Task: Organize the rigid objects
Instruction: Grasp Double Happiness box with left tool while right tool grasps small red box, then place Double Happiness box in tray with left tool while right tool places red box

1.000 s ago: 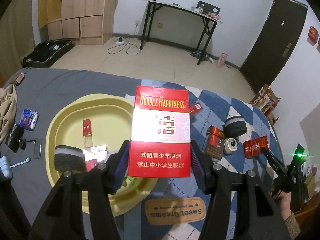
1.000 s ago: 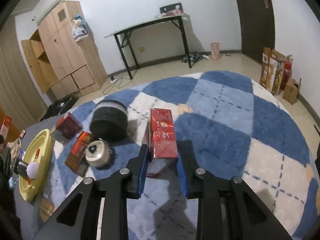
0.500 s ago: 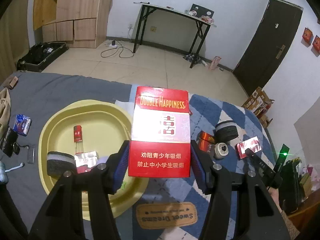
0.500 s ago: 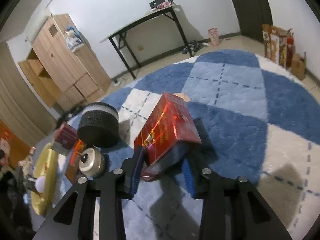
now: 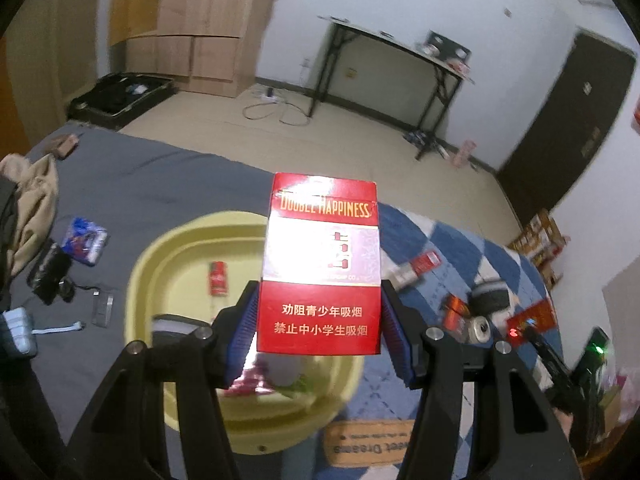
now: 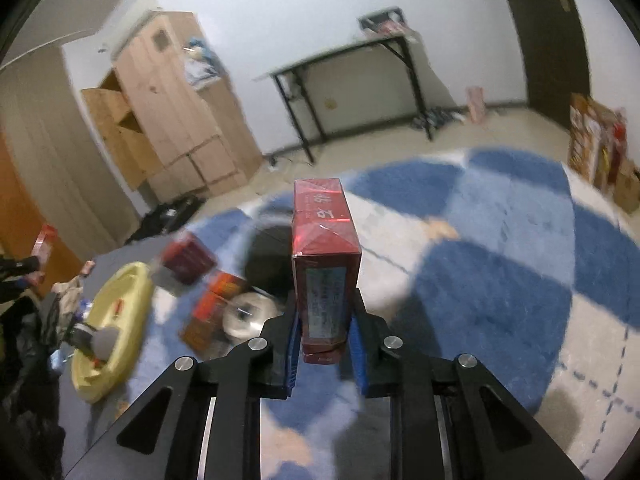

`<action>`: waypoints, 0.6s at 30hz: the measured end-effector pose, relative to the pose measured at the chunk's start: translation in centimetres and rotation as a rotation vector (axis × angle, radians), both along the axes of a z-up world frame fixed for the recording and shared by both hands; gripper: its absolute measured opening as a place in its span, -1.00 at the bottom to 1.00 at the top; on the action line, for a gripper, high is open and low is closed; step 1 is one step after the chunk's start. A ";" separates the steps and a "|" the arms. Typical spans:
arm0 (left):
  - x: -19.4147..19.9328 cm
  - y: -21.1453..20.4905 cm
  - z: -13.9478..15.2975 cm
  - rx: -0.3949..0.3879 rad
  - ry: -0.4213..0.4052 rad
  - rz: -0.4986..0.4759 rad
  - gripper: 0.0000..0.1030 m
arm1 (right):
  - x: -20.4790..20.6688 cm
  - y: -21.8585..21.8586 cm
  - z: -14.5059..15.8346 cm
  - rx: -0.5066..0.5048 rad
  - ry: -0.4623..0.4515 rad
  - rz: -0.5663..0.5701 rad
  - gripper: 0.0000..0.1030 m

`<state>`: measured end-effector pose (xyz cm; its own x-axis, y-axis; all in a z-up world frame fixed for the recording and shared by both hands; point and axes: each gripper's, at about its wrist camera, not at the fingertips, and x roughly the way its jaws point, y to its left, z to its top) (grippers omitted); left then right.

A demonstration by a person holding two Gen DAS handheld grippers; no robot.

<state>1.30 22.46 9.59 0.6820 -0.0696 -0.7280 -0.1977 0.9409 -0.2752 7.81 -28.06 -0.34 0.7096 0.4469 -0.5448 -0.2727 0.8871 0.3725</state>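
I'm holding the Double Happiness carton [image 5: 320, 272] upright in my left gripper [image 5: 318, 340], long axis pointing up & away from me. The yellow basin [image 5: 160, 248] is lying right under & behind it, so the L hand is the nearer one for a drop there. The L pads are pinching the carton's lower sides, jaws about half spread.

My right gripper [image 6: 324, 340] is clamping a red cigarette pack [image 6: 324, 264] by its narrow faces, pack standing on end above the blue checked rug [image 6: 500, 280]. Its jaws have just been closing, and now they're pressed tight w/ the pack between them. From this side the basin [image 6: 116, 304] is sitting well off to the left, past the loose boxes [image 6: 212, 304] & the black roll [image 6: 268, 256].
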 end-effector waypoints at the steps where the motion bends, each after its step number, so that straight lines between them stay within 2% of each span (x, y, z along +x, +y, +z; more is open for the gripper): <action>1: 0.0 1.1 -0.1 -0.004 0.004 0.023 0.14 | -0.4 0.8 1.3 0.000 -0.026 0.024 -0.60; 5: 0.8 4.4 -1.3 0.054 0.054 0.083 0.14 | -1.8 5.7 5.6 0.037 -0.067 0.159 -0.60; 9: 1.5 6.2 -4.2 0.011 0.097 0.115 0.14 | -1.8 13.5 7.2 0.129 -0.036 0.307 -0.60; 13: 2.7 7.4 -7.4 -0.023 0.163 0.134 0.14 | -0.5 21.5 6.3 0.118 0.010 0.404 -0.60; 18: 3.5 8.6 -9.0 -0.069 0.183 0.170 0.14 | 1.0 29.4 3.9 0.019 0.059 0.501 -0.60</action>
<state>4.81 31.11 0.59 0.5459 -0.0194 -0.8376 -0.4035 0.8700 -0.2832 8.81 1.32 3.60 0.3739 0.7348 -0.5659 -0.6415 0.6456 0.4144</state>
